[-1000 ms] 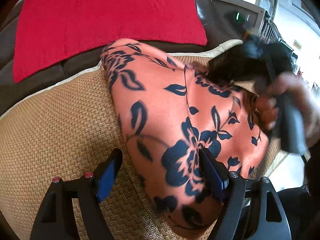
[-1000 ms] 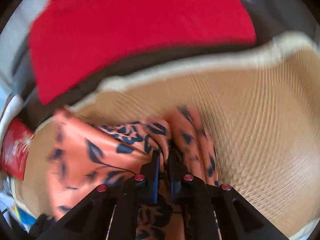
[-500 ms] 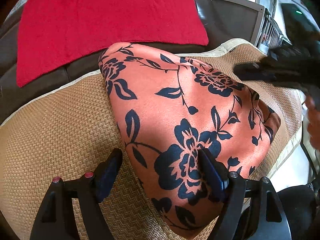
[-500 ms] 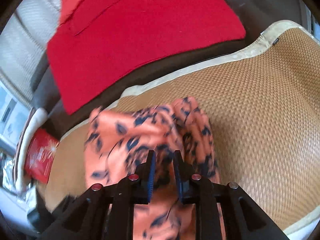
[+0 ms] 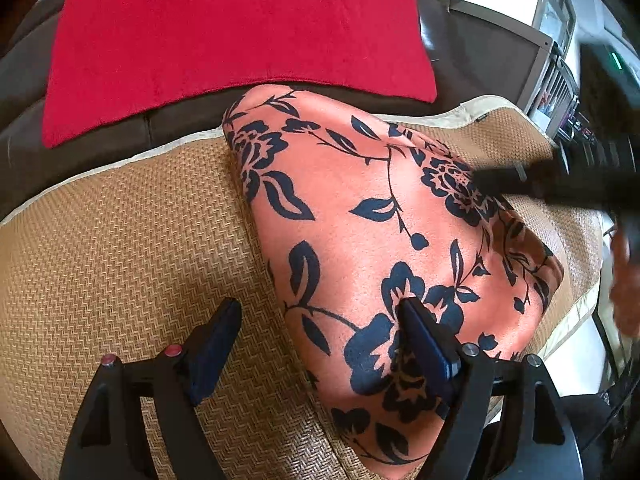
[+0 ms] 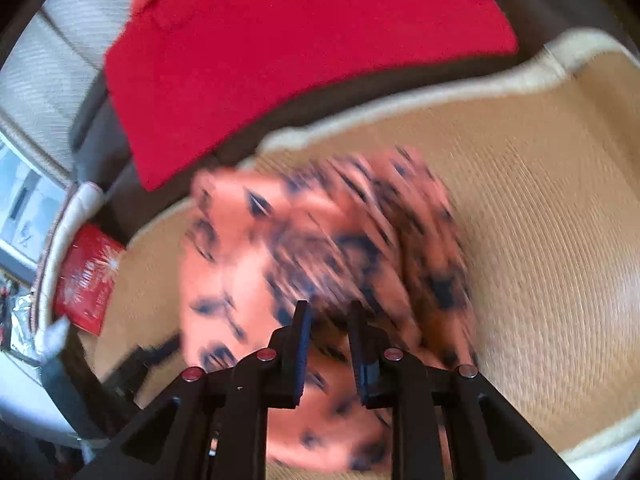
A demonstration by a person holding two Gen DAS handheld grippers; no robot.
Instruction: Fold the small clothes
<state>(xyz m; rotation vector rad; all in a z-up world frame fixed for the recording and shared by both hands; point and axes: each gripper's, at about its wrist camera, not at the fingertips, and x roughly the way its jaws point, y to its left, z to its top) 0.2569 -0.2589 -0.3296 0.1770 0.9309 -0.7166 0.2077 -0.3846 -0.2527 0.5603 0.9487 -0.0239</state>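
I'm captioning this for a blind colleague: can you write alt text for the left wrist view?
An orange cloth with a dark floral print lies on a woven mat, the open left claw straddling its near edge. A red cloth lies beyond.

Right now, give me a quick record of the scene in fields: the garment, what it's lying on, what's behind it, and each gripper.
garment: orange floral cloth, folded, lying flat
surface: woven mat
behind: red cloth spread on the dark sofa
left gripper: open wide, one finger over the mat, the other over the garment's near part
right gripper: jaws have just been opening; a narrow gap shows, nothing pinched, poised above the garment; view blurred
fold status: garment released by the right gripper
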